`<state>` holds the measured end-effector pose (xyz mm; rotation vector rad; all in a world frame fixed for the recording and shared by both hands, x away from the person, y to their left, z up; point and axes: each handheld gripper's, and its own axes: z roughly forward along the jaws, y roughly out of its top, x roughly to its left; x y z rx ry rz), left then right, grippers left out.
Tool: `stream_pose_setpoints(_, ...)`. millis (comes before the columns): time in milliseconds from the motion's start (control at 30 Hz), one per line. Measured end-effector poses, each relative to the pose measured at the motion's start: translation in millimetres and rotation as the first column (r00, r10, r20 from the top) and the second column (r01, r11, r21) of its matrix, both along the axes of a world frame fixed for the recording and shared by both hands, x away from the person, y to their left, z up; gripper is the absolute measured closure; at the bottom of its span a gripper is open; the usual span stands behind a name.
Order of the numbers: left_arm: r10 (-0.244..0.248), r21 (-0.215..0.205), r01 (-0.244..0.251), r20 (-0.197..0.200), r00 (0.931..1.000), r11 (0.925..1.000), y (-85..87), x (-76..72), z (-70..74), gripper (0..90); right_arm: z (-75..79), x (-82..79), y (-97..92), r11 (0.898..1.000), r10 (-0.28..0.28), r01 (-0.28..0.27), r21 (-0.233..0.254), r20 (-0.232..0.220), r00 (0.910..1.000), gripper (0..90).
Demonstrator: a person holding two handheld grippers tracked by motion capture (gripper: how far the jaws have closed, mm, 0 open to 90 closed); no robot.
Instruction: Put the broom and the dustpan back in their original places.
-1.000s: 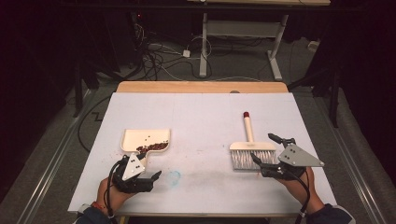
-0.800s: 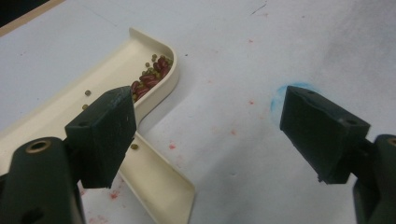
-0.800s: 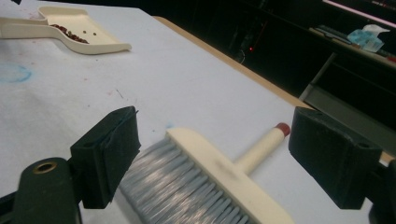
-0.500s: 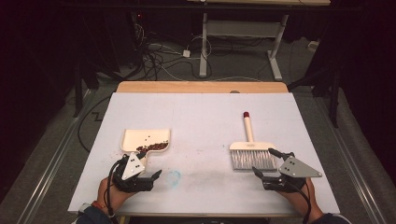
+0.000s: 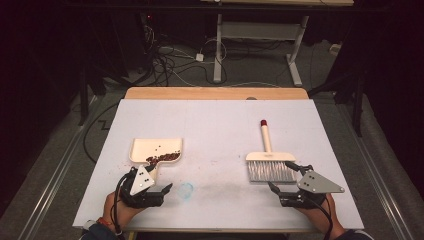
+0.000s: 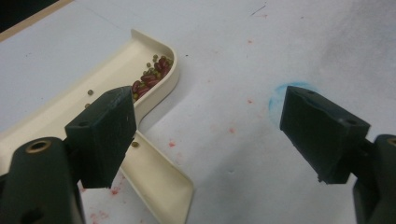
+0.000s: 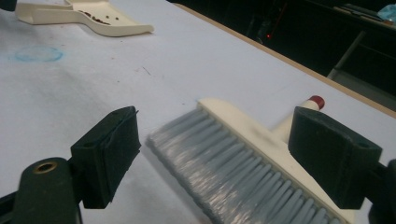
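A cream dustpan lies at the left of the white table, with a small heap of red-brown beans in it. My left gripper stands open just in front of the dustpan's handle, holding nothing. In the left gripper view the beans lie in the pan's corner. At the right lies a cream brush with grey bristles, its red-tipped handle pointing away from me. My right gripper is open beside the bristles, which lie between and ahead of its jaws, untouched.
A faint blue ring marks the table surface near the front middle, with small red specks around it. A wooden strip runs along the far edge. Cables and desk legs stand on the floor beyond.
My right gripper has drawn back toward the table's near edge, away from the brush head. The left gripper, dustpan and brush have stayed in place.
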<state>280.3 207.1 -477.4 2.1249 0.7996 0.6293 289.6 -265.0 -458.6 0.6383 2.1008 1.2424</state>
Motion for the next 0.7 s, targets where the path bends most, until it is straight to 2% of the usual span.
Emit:
stream_pose_setpoints(33,-0.007,0.008,0.006,0.017,0.9998,1.0,-0.1,-0.1,0.5,18.4,0.3,-0.5,1.0,1.0,0.009,-0.009,-0.001,0.001,1.0,16.9)
stream_pose_setpoints(100,-0.008,0.015,0.008,0.008,0.9999,0.9999,-0.8,-1.7,0.0,18.4,2.3,-2.4,2.8,1.0,0.019,-0.019,0.0,0.01,0.9998,16.9)
stream_pose_setpoints(133,-0.01,0.022,0.009,0.02,0.9998,0.9997,-0.4,-2.3,0.1,18.4,3.9,-3.4,3.4,1.0,0.022,-0.022,0.007,0.017,0.9996,17.0)
stream_pose_setpoints(233,-0.006,0.019,0.006,0.024,0.9997,0.9998,1.9,-6.3,0.5,18.4,8.3,-5.6,4.8,0.999,0.026,-0.026,0.023,0.033,0.9991,17.0)
stream_pose_setpoints(267,-0.001,0.017,0.0,0.013,0.9999,0.9999,2.4,-7.7,0.5,18.4,9.5,-6.5,4.9,0.999,0.023,-0.024,0.024,0.038,0.999,17.0)
stream_pose_setpoints(367,-0.011,0.008,0.011,0.034,0.9994,0.9999,3.7,-7.9,1.7,18.4,11.0,-6.6,5.3,0.999,0.022,-0.023,0.025,0.052,0.9984,17.0)
stream_pose_setpoints(400,-0.009,0.006,0.009,0.024,0.9997,0.9999,2.9,-8.4,1.4,18.4,10.7,-6.2,5.4,0.999,0.022,-0.023,0.027,0.05,0.9985,17.0)
stream_pose_setpoints(433,-0.013,0.016,0.012,0.035,0.9993,0.9998,2.3,-7.8,1.5,18.4,10.2,-5.3,5.2,0.999,0.02,-0.022,0.024,0.053,0.9984,17.0)
stream_pose_setpoints(467,-0.013,0.014,0.013,0.022,0.9997,0.9998,1.6,-8.1,0.9,18.4,9.8,-4.9,4.6,1.0,0.012,-0.013,0.019,0.05,0.9987,16.9)
stream_pose_setpoints(700,-0.015,0.02,0.015,0.022,0.9996,0.9997,-0.1,-6.9,0.5,18.4,10.6,-4.0,-0.1,1.0,-0.005,0.003,0.03,0.055,0.9985,17.0)
